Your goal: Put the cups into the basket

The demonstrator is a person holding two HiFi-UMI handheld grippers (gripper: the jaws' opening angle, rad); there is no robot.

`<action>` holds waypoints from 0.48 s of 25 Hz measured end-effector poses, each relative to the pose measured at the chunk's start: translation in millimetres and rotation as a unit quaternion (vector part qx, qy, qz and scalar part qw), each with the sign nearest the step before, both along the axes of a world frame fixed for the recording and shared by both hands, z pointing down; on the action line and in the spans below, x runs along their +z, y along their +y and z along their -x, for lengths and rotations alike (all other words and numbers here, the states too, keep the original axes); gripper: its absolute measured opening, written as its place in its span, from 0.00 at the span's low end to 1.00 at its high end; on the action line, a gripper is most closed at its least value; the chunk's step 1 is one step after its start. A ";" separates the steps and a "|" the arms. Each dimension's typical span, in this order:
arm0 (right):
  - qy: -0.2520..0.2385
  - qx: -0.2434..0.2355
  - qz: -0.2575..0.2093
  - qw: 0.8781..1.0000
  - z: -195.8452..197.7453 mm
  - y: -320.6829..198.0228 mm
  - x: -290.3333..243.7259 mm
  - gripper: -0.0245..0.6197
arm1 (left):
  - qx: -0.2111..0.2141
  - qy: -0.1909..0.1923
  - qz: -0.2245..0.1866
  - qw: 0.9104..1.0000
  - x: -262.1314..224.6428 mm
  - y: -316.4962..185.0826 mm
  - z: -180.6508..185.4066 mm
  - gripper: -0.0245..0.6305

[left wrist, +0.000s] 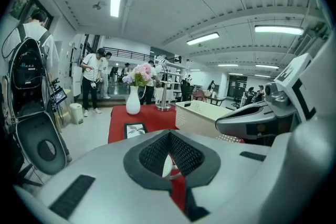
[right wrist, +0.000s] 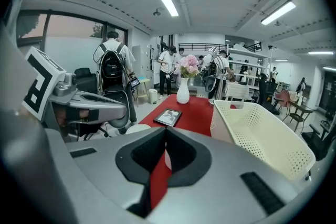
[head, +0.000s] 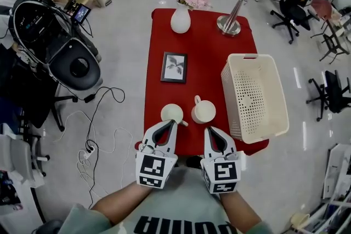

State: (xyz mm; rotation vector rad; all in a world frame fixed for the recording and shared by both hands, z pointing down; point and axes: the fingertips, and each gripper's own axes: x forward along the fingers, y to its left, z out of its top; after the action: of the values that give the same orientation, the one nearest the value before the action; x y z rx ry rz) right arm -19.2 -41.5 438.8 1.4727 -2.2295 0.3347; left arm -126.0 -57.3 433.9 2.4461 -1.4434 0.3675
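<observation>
Two white cups stand near the front edge of the red table [head: 203,63]: the left cup [head: 171,113] and the right cup [head: 204,112] with its handle pointing away. To their right stands a cream perforated basket [head: 226,85], with nothing in it. My left gripper [head: 174,123] is shut and holds nothing, its tip just short of the left cup, which shows behind its jaws [left wrist: 166,166]. Just below the right cup, my right gripper [head: 208,130] is also shut with nothing in it. The basket [right wrist: 252,134] lies to its right.
A framed picture [head: 174,67] lies mid-table. At the far end stand a white vase with pink flowers [head: 181,19] and a metal lamp [head: 229,23]. Cables [head: 101,134] trail on the floor at left, with chairs and equipment around. People stand at the back.
</observation>
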 end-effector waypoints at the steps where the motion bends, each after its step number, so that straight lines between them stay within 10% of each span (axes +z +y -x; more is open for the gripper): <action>1: 0.001 -0.002 0.001 1.000 -0.2 -2.2 0.4 0.05 | 0.000 -0.001 0.000 1.000 0.4 -2.2 -1.5 0.05; 12: -0.005 -0.043 0.024 0.999 -1.8 -27.2 17.2 0.15 | -0.025 -0.016 0.002 1.000 4.2 -21.8 -11.1 0.05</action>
State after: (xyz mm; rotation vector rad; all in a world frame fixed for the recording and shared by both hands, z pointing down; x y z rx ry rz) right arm -17.4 -68.7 456.0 1.3483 -2.2695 0.3663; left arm -114.9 -79.1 438.2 2.4065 -1.5130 0.3983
